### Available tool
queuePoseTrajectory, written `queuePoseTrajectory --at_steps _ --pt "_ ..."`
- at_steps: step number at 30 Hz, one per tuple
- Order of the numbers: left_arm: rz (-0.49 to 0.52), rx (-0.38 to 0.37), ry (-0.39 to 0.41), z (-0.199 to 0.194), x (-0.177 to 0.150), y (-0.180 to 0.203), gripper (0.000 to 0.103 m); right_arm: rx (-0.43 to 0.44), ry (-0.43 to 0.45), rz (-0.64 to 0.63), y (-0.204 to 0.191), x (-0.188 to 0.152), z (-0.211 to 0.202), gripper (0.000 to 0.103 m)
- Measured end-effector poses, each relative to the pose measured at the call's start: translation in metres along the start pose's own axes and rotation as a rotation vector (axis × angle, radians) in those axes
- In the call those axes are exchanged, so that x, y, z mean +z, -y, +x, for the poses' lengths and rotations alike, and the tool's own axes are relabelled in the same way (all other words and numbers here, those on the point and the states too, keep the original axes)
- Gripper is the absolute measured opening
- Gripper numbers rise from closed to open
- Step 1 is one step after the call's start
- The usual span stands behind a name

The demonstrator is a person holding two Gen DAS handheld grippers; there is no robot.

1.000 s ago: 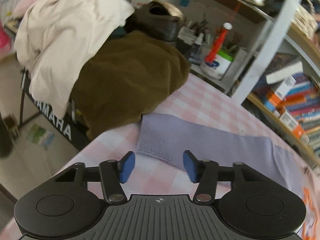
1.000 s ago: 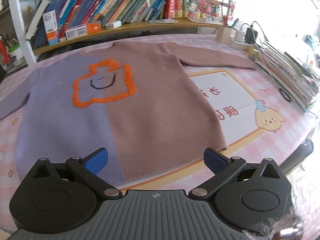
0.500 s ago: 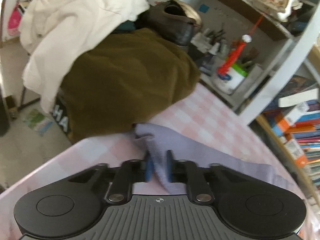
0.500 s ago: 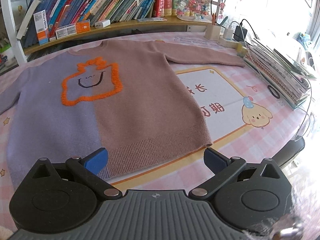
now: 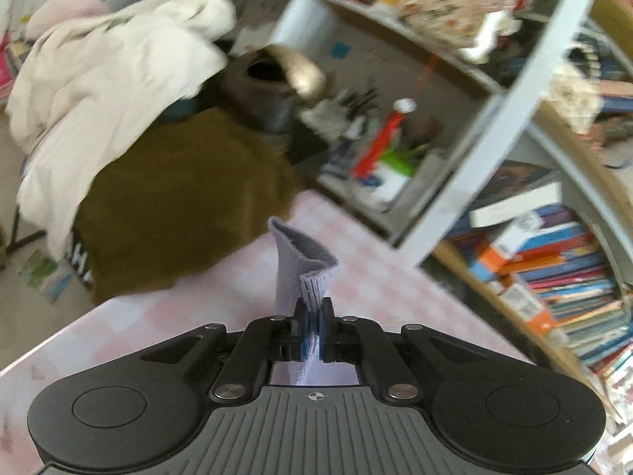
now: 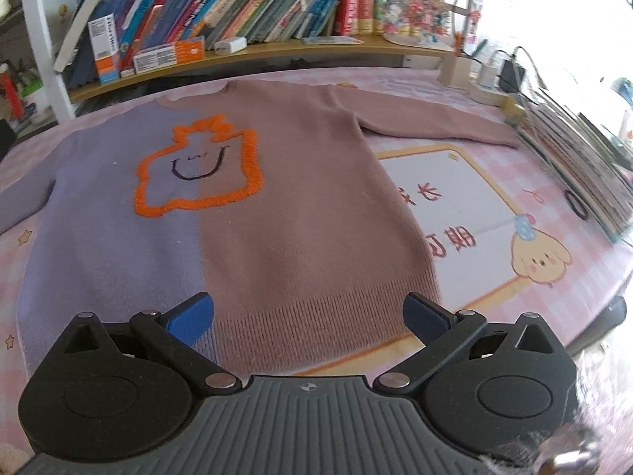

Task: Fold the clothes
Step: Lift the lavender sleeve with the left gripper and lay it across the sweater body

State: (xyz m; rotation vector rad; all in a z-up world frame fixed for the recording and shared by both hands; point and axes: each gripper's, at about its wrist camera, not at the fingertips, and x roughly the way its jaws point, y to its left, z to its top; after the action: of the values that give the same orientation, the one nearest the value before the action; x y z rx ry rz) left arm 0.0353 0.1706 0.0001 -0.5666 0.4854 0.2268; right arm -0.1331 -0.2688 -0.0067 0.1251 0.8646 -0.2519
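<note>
Left wrist view, blurred: a cream garment [image 5: 107,91] fills the upper left, draped over a brown cloth [image 5: 178,206] below it. At centre the left gripper [image 5: 312,318] has its jaws clamped on the lilac sleeve cuff [image 5: 302,265], which stands up from the fingers above the pink checked tablecloth [image 5: 166,316]. A bookshelf [image 5: 561,261] runs down the right side. Right wrist view: the sweater [image 6: 245,213] lies flat across the middle of the frame, lilac half to the left, brown half to the right, with an orange outlined figure [image 6: 198,170] on the chest. The right gripper [image 6: 308,312] sits at lower centre over the hem, jaws spread wide and holding nothing. A stack of magazines [image 6: 581,166] lies at right.
</note>
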Motion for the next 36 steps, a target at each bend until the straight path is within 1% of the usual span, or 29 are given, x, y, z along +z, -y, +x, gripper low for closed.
queuePoseTrajectory --at_steps 3,7,11,16,20,23,29,32,36 --pt "0.015 -0.04 0.025 -0.011 -0.003 0.024 0.003 0.037 0.0 -0.018 0.008 0.005 0.008 0.103" --pt "0.036 -0.083 0.065 -0.023 -0.011 0.066 0.003 0.109 0.009 -0.049 0.031 0.021 0.021 0.103" --pt "0.064 -0.116 0.093 -0.027 -0.023 0.116 0.003 0.186 0.01 -0.083 0.057 0.04 0.034 0.103" --pt "0.109 -0.156 0.111 -0.03 -0.045 0.179 0.003 0.245 0.003 -0.105 0.09 0.056 0.05 0.103" --pt "0.138 -0.162 0.104 -0.028 -0.063 0.219 0.003 0.282 -0.004 -0.109 0.115 0.065 0.061 0.103" --pt "0.155 -0.163 0.089 -0.024 -0.075 0.241 0.003 0.302 -0.007 -0.109 0.129 0.068 0.067 0.103" --pt "0.218 -0.164 0.049 -0.002 -0.097 0.285 0.003 0.331 -0.013 -0.101 0.152 0.073 0.075 0.103" --pt "0.243 -0.167 0.016 0.011 -0.114 0.303 0.003 0.329 -0.02 -0.098 0.162 0.074 0.078 0.103" --pt "0.269 -0.191 -0.041 0.024 -0.139 0.323 0.003 0.304 -0.018 -0.08 0.177 0.075 0.08 0.103"
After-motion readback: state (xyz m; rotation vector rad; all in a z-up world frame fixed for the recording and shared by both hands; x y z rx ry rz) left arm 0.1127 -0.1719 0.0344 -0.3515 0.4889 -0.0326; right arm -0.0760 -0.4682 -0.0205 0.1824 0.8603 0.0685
